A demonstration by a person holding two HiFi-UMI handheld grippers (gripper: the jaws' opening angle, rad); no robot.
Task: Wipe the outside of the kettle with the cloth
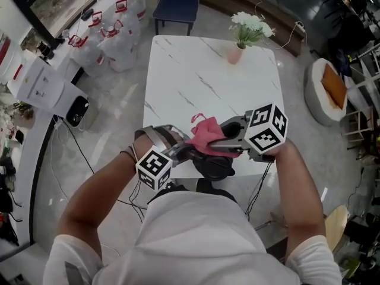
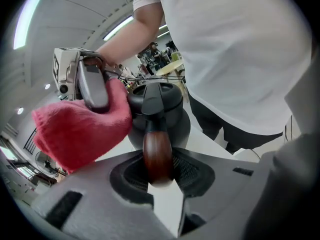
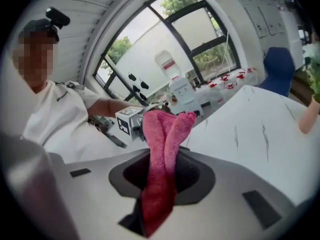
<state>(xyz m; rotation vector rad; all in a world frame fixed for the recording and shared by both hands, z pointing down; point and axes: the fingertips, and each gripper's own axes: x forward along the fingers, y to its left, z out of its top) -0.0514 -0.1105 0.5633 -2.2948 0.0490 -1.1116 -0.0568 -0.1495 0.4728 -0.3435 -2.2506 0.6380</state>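
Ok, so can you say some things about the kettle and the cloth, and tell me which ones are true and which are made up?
1. The right gripper holds the cloth. True.
2. The cloth is blue. False: it is pink.
3. The left gripper holds the kettle by its brown handle. True.
4. The flowers lie on the floor. False: they stand in a vase on the table.
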